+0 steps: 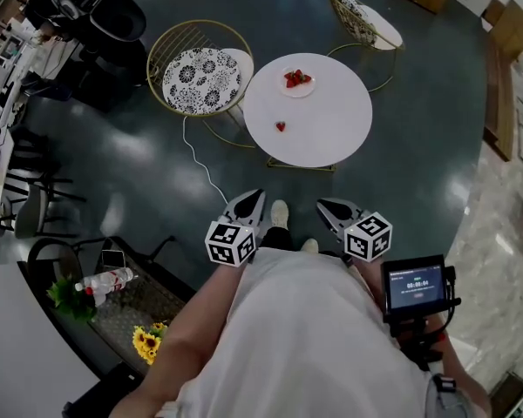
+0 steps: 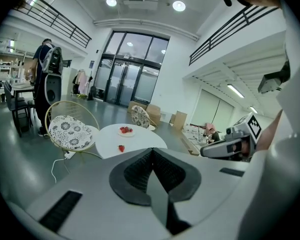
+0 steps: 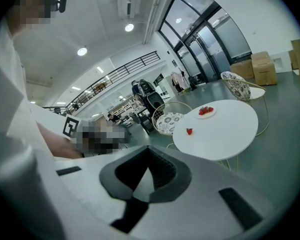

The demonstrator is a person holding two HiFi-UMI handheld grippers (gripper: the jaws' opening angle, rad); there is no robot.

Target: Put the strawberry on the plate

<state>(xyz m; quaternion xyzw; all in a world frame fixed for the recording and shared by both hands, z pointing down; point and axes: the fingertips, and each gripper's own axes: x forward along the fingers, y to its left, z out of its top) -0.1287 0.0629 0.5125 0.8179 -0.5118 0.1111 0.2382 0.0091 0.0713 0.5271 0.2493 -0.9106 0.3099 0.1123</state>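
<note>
Empty-handed: left tongs (image 1: 254, 198) and right tongs (image 1: 326, 205) both pressed together.
1 red strawberry (image 1: 281, 126) lies on the smooth round white table (image 1: 331, 124) well ahead of both; the white plate (image 1: 300, 92), holding more berries, sits beyond it.

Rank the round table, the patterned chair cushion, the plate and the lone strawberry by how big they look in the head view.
1. table
2. chair cushion
3. plate
4. lone strawberry
The gaps in size are wide and all four lie about equally far from the camera, so no two are a close call.
</note>
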